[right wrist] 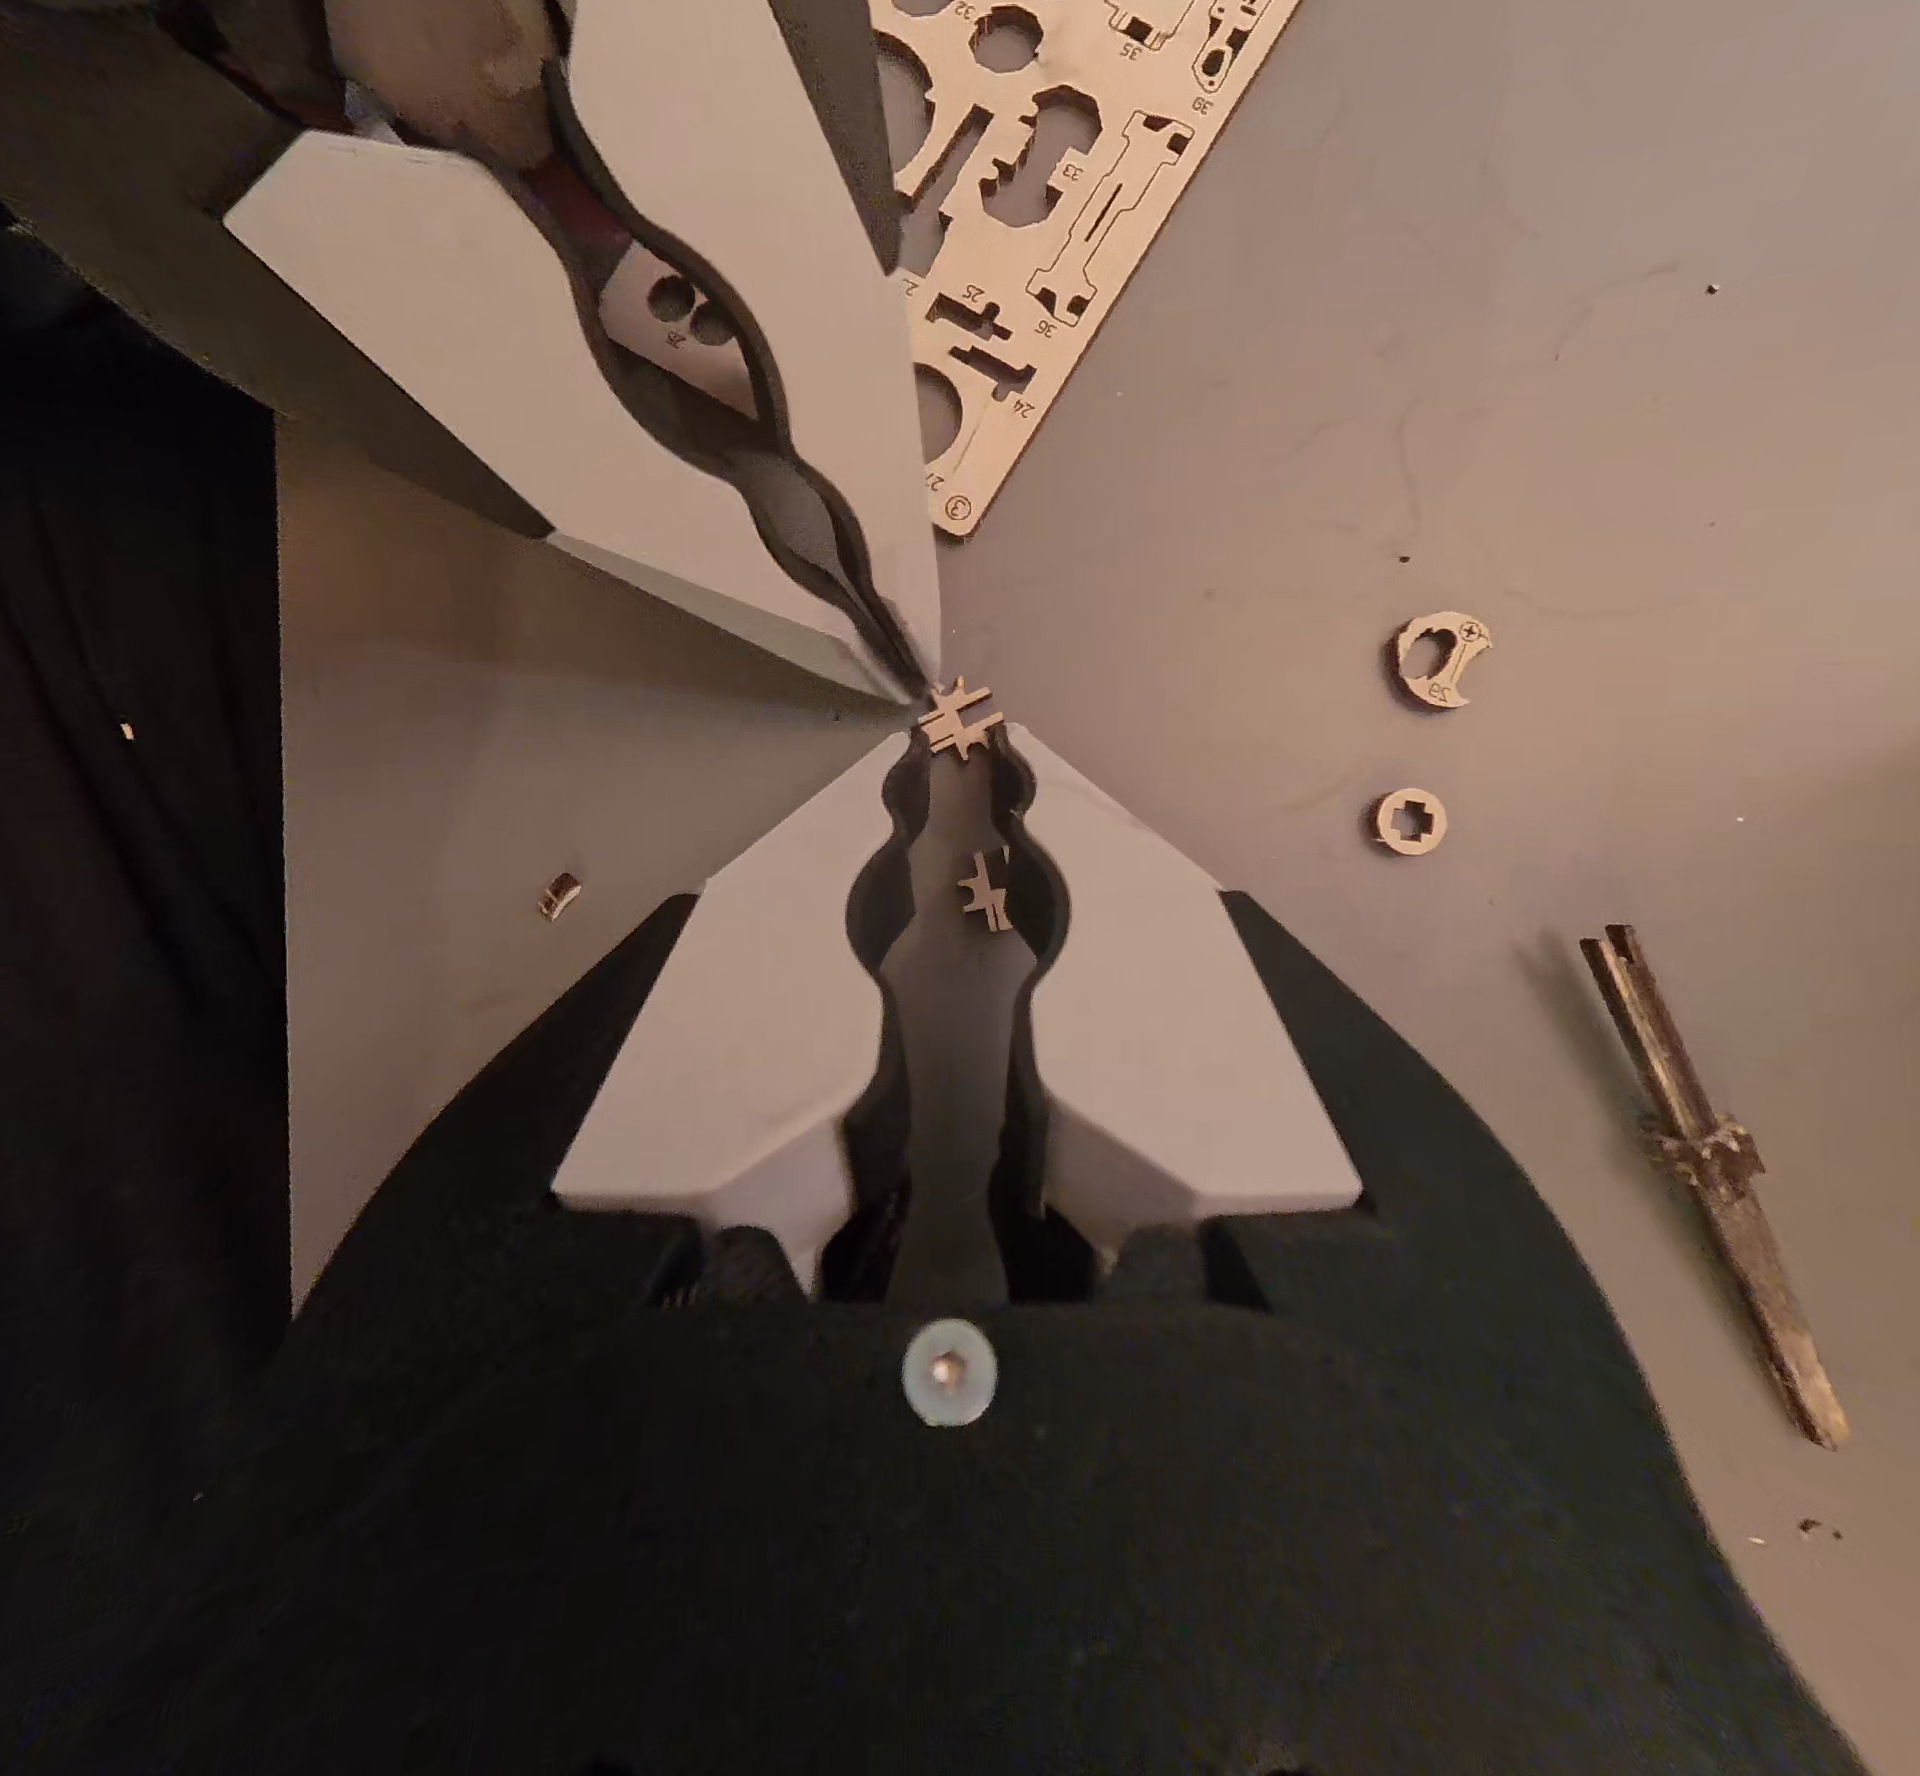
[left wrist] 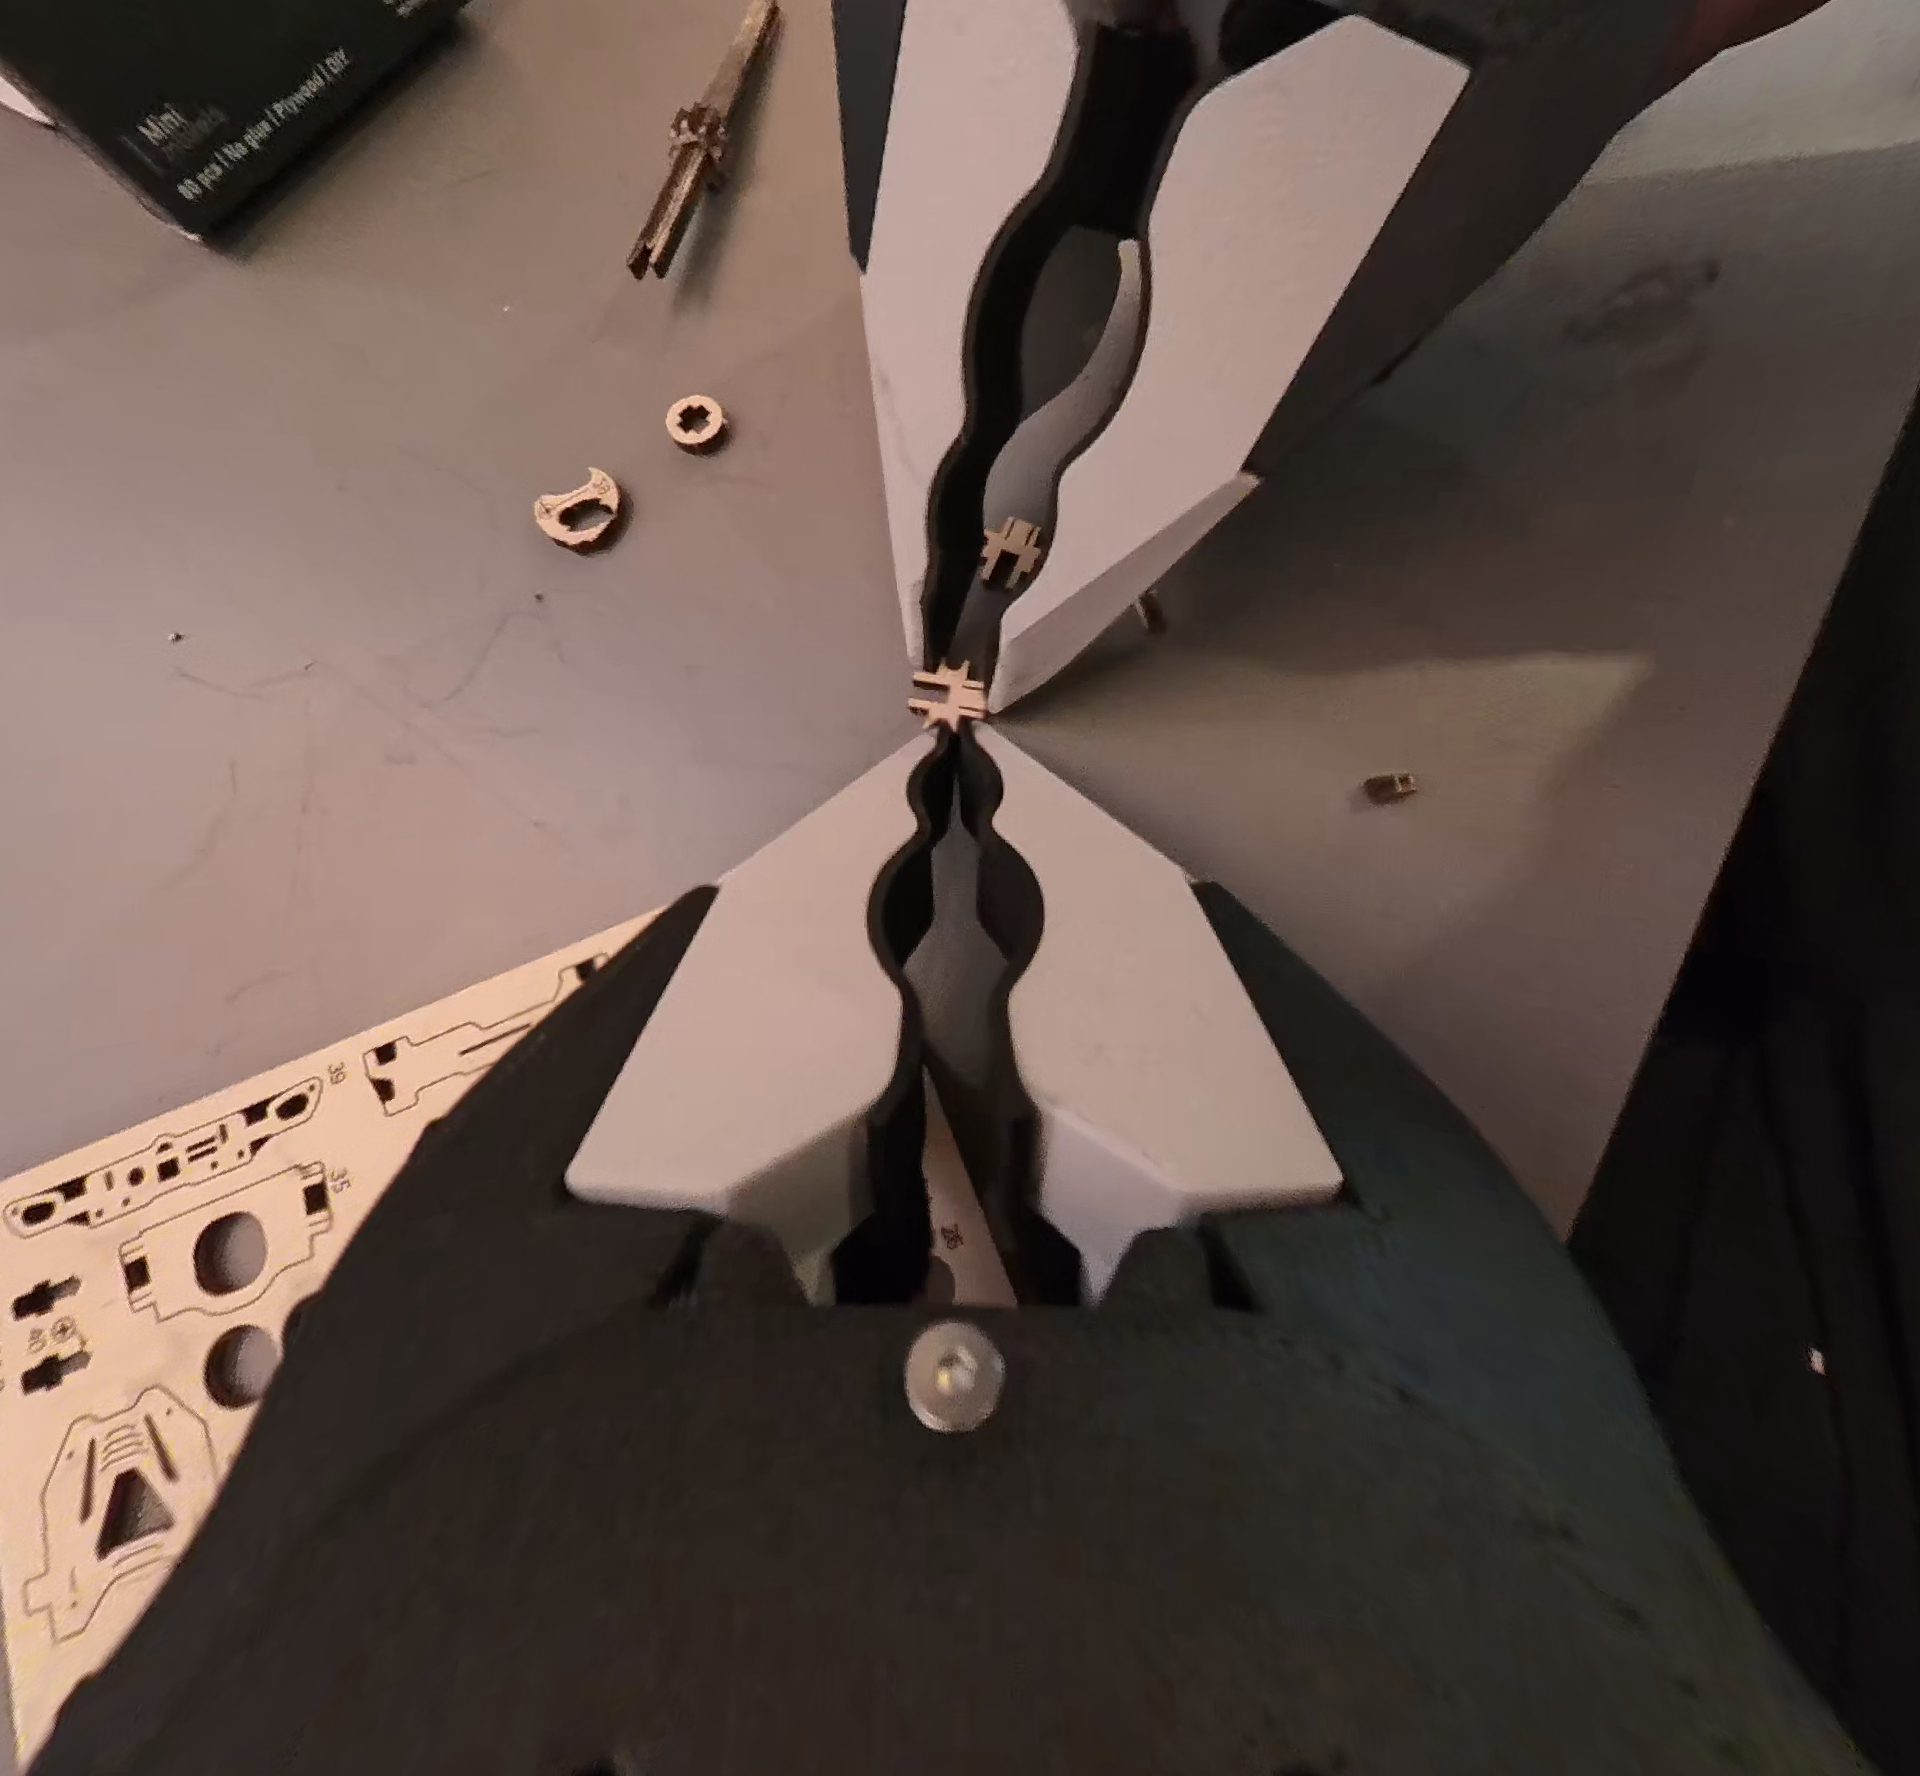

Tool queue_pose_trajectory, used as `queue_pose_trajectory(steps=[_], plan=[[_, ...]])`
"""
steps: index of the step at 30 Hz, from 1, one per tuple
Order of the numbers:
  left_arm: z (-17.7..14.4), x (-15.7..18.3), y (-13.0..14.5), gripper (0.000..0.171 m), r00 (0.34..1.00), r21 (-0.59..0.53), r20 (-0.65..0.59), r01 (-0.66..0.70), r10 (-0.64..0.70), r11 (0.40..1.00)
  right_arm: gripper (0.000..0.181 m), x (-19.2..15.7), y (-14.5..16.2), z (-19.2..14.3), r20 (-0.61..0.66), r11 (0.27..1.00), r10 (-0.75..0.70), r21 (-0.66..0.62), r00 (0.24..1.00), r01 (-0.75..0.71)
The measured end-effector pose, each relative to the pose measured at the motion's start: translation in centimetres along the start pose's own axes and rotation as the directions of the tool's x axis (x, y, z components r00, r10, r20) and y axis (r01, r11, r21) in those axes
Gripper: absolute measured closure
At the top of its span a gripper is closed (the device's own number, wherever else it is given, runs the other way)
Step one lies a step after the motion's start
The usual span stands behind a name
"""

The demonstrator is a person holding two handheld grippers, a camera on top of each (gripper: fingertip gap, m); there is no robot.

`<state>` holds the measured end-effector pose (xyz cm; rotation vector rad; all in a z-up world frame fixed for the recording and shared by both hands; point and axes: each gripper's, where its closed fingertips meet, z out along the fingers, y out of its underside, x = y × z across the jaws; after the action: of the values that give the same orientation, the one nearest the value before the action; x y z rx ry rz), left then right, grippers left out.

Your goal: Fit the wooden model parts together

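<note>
A small hash-shaped wooden piece (right wrist: 961, 718) is held just above the grey table (right wrist: 1351, 376). My right gripper (right wrist: 958, 744) is shut on it, one pad on each side. In the left wrist view the piece (left wrist: 948, 692) sits at the right gripper's tips (left wrist: 966, 666), which come in from the top. My left gripper (left wrist: 951, 739) is shut, and its tips touch the piece's near prong. It enters the right wrist view from the upper left (right wrist: 914, 682). A second, similar piece (right wrist: 987, 890) lies on the table under the right gripper's fingers.
A wooden ring (right wrist: 1405, 822), a crescent part (right wrist: 1439, 661) and a dark axle with a gear (right wrist: 1704, 1176) lie to the right. The plywood parts sheet (right wrist: 1091, 116) lies beyond. A black box (left wrist: 208, 12) stands at the far left, and a tiny offcut (left wrist: 1389, 786) lies on the table. The grippers are tip to tip, or close to it. From either gripper's tips it is about 8 cm to the tiny offcut (left wrist: 1389, 786). Look for it in the right wrist view (right wrist: 562, 892) too.
</note>
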<state>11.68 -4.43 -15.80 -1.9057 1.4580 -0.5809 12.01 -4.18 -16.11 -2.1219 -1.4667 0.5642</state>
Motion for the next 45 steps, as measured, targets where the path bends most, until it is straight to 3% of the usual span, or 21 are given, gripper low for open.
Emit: queue_pose_trajectory(steps=[5, 9, 28, 29, 36, 45], plan=[[0.3, -0.5, 0.0, 0.152, 1.000, -0.018, 0.020, -0.011, 0.012, 1.000, 0.173, 0.0, 0.0, 0.0, 0.006, 1.000, 0.008, 0.007, 1.000, -0.008], [0.4, 0.0, 0.0, 0.162, 1.000, -0.026, -0.015, -0.017, 0.017, 1.000, 0.173, 0.0, 0.0, 0.0, 0.009, 1.000, 0.009, 0.007, 1.000, -0.009], [0.3, -0.2, 0.1, 0.161, 1.000, -0.017, 0.018, 0.002, -0.001, 1.000, 0.169, 0.1, -0.1, -0.1, 0.017, 0.999, 0.039, 0.020, 0.999, -0.039], [0.2, -0.3, 0.1, 0.160, 1.000, -0.015, 0.017, 0.007, -0.007, 1.000, 0.155, 0.3, -0.2, -0.3, 0.020, 0.998, 0.055, 0.027, 0.998, -0.056], [-0.3, -0.7, 0.1, 0.155, 0.999, -0.008, 0.022, 0.027, -0.027, 1.000, 0.159, 1.7, -0.2, -3.6, -0.005, 0.992, 0.097, 0.080, 0.995, -0.096], [-0.5, 0.2, -0.7, 0.152, 0.999, 0.011, 0.011, 0.031, -0.031, 0.999, 0.162, 1.6, 2.8, -4.5, -0.030, 0.996, 0.069, -0.049, 0.997, -0.070]])
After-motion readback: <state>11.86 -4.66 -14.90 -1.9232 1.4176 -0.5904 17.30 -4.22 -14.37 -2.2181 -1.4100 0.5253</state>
